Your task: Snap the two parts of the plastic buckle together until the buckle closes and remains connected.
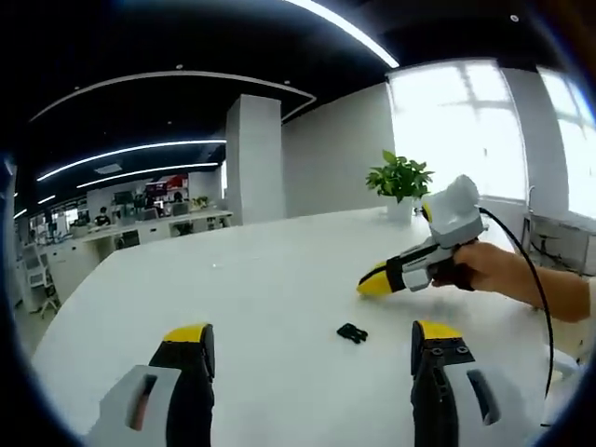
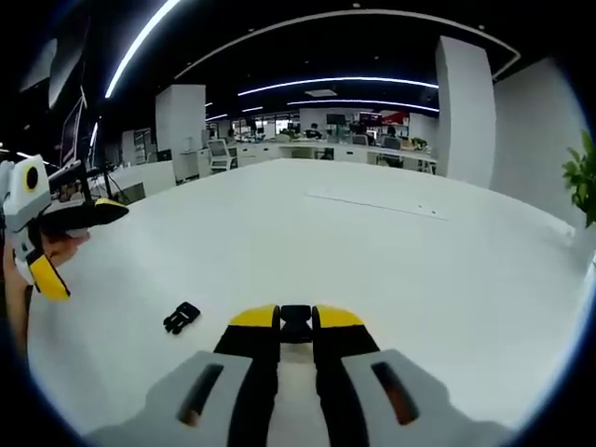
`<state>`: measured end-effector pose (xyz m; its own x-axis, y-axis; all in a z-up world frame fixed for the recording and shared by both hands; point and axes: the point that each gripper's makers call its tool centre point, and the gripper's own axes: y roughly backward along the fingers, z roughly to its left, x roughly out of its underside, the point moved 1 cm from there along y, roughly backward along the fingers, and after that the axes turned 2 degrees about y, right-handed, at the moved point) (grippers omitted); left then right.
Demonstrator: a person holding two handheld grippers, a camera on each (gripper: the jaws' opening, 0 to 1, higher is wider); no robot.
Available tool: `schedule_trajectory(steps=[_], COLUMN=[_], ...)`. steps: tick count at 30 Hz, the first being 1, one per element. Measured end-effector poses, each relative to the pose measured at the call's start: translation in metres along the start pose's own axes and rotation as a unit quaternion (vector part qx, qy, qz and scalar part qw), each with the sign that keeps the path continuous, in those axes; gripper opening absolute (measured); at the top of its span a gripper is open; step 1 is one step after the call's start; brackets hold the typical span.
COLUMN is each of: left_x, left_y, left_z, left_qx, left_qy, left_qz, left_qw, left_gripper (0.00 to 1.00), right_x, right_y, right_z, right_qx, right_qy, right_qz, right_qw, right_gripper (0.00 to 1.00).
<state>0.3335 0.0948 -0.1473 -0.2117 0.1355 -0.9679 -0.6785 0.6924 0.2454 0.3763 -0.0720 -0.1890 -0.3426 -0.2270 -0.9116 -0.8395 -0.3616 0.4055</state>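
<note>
White office table [image 2: 391, 251]: right gripper [image 2: 296, 321] pinches one black buckle half [image 2: 296, 324], left gripper [image 1: 312, 340] spread wide (other half [image 1: 351, 332] lies loose nearby)

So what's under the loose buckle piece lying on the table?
The loose buckle piece lies on the bare white table. Anything beneath it is covered. The other buckle piece sits clamped in the right tool.
</note>
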Motion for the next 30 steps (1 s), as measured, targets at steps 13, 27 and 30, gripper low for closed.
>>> schedule_trajectory(steps=[13, 27, 30], left_x=[-0.002, 0.001, 0.002], left_y=[-0.013, -0.031, -0.032], left_z=[-0.002, -0.008, -0.011], left_qx=[0.061, 0.078, 0.089], left_qy=[0.020, -0.040, -0.041], left_qz=[-0.014, 0.006, 0.008], left_qw=[0.9979, 0.9962, 0.9952], left_gripper=[0.81, 0.74, 0.74], right_x=[0.001, 0.002, 0.004], right_y=[0.015, 0.024, 0.026], right_z=[0.000, 0.006, 0.005], right_qx=[-0.042, -0.081, -0.081], right_qy=[0.017, 0.018, 0.022], right_qz=[0.001, -0.016, -0.015], right_qw=[0.9990, 0.9964, 0.9963], right_gripper=[0.13, 0.13, 0.13])
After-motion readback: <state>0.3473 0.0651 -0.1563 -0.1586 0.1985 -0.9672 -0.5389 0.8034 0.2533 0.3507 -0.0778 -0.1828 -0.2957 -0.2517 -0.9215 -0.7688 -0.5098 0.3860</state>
